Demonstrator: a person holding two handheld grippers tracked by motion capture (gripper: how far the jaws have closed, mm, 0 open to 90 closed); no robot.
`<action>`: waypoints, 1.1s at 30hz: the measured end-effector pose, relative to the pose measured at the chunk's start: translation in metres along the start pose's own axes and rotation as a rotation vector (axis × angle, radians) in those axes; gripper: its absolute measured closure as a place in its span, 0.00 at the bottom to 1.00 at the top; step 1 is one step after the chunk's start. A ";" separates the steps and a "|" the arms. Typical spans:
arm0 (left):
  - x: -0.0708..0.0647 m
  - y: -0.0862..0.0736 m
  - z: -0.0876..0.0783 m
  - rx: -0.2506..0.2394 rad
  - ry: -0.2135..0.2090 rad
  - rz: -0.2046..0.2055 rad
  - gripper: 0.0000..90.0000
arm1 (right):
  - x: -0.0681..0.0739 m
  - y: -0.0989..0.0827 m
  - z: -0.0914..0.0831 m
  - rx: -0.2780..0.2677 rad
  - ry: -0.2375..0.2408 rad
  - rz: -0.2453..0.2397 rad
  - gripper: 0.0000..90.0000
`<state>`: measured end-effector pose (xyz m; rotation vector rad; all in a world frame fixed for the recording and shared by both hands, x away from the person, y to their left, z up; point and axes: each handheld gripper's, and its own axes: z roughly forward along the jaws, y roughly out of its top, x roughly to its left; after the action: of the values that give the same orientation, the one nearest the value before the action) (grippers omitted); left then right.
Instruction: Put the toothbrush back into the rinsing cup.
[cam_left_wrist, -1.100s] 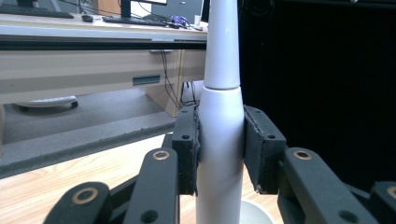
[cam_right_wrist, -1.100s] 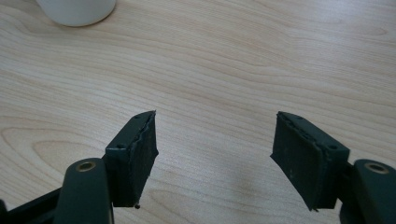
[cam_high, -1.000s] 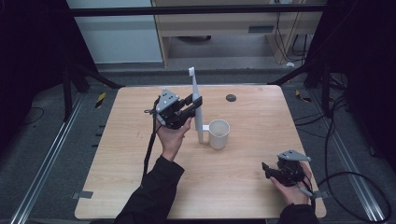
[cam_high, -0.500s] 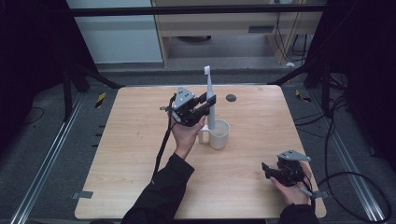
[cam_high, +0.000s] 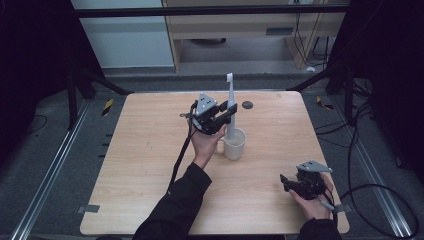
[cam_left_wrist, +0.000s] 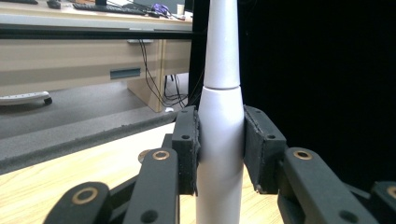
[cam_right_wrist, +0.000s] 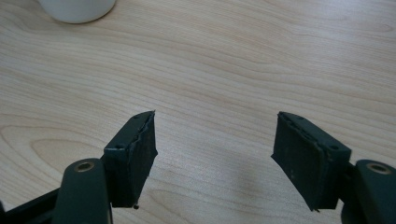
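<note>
A white electric toothbrush (cam_high: 230, 107) stands upright with its lower end inside a white mug (cam_high: 234, 144) near the middle of the table. My left gripper (cam_high: 220, 117) is shut on its handle just above the mug's rim. In the left gripper view both pads press the toothbrush (cam_left_wrist: 220, 140) from either side at the left gripper (cam_left_wrist: 219, 149). My right gripper (cam_high: 287, 184) rests low at the table's front right, jaws open, with nothing between them. The right gripper view has the right gripper (cam_right_wrist: 215, 158) over bare wood and the mug's base (cam_right_wrist: 77, 9) at the top left.
The wooden table (cam_high: 150, 165) has a small dark round disc (cam_high: 247, 105) near its far edge. A black cable (cam_high: 180, 155) trails from the left gripper toward the front. Beyond the table stand a desk, a black frame and floor cables.
My left gripper has carried the toothbrush to the right, from beside the mug to over it, and lowered it so its end sits inside. The right gripper has stayed put.
</note>
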<state>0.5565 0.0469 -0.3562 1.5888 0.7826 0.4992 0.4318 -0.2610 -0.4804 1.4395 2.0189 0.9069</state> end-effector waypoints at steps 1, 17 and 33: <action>0.000 -0.001 0.001 0.005 0.000 0.001 0.75 | 0.000 0.000 0.000 0.000 0.000 0.000 0.33; 0.000 -0.025 0.022 0.111 -0.003 0.030 0.75 | 0.000 0.000 0.001 0.003 0.001 0.000 0.33; 0.000 -0.048 0.035 0.197 -0.001 0.040 0.75 | 0.000 0.000 0.001 0.008 0.002 -0.004 0.33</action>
<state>0.5710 0.0247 -0.4089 1.7898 0.8204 0.4605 0.4324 -0.2606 -0.4815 1.4392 2.0284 0.8994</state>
